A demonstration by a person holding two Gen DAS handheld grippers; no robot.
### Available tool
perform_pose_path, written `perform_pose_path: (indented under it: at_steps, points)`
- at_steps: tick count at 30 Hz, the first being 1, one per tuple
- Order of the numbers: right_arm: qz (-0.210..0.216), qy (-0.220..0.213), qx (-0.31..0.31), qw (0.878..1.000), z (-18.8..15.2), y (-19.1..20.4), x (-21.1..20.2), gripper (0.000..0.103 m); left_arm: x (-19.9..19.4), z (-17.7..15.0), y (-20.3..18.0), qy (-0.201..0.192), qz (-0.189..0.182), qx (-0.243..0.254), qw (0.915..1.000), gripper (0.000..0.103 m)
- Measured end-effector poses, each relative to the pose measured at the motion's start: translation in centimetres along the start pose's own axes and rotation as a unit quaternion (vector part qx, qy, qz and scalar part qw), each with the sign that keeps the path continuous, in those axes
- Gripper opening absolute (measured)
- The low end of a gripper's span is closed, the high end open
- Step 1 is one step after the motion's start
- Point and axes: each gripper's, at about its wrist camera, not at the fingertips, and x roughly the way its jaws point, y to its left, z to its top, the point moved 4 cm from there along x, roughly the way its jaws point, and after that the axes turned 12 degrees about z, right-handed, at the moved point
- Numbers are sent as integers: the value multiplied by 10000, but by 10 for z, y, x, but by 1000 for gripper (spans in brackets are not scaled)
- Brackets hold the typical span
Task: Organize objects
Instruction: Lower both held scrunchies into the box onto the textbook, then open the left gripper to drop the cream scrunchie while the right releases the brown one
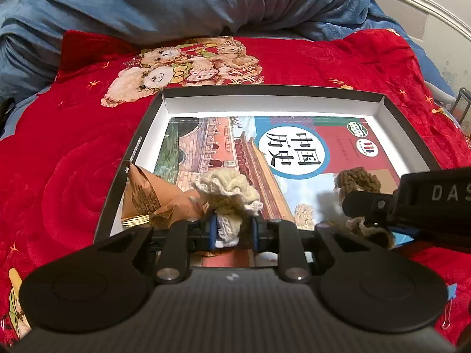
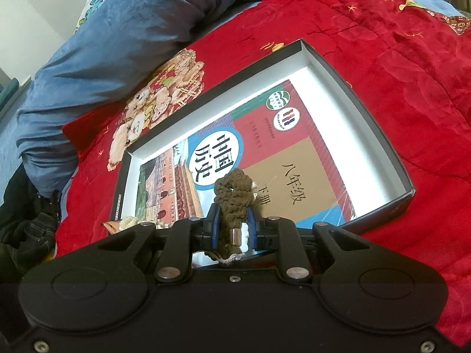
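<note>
A shallow black box lid with a white inside (image 1: 164, 100) lies open side up on a red quilt printed with teddy bears (image 1: 73, 147), and serves here as the landmark. A Chinese history textbook (image 1: 294, 147) lies flat on the lid's floor and fills most of it.

The left gripper (image 1: 234, 226) hangs over the lid's near edge, its blue-padded fingers clamped on a cream crocheted scrunchie (image 1: 229, 191). The scrunchie bulges up out of the pads, above the textbook's cover. Just left of it, inside the lid's near left corner, an orange-brown paper packet (image 1: 150, 194) rests partly on the textbook.

The right gripper (image 2: 232, 229) also hangs over the lid's near edge, further toward the lid's right side. Its fingers are pressed together on an olive-brown scrunchie (image 2: 234, 194), which stands upright between the pads and carries a small metal bead (image 2: 235, 236) low down. In the left wrist view that gripper's black body comes in from the right, with the brown scrunchie poking up over the textbook.

Beyond the lid's far edge, a blue blanket (image 1: 206, 3) is heaped across the quilt. Dark clothing (image 2: 26, 229) lies off the quilt, left of the lid in the right wrist view.
</note>
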Motion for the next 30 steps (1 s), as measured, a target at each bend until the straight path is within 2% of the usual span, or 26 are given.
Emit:
perform_pose_path:
  at_steps: [17,20,22,26,30]
  points:
    - [-198,49,-361,9991,-5,9,5,19,2,1,3,19,-126,-38,9999,29]
    - [-214,49,-325,9992,-4,9,7,19,3,3,3,84,-214,-32,9997,32]
    - [-219,54,-327,9992,-5,10,7,19,3,3,4,112,-248,-17,9996,41]
    - [-168,80,-252,9995,-5,9,5,20,1,-1,5,91,-299,0,9995,46]
    - [-39,84,-86,9999,-4,6,2,21,-5,-6,5,-6,-227,41,9997,58]
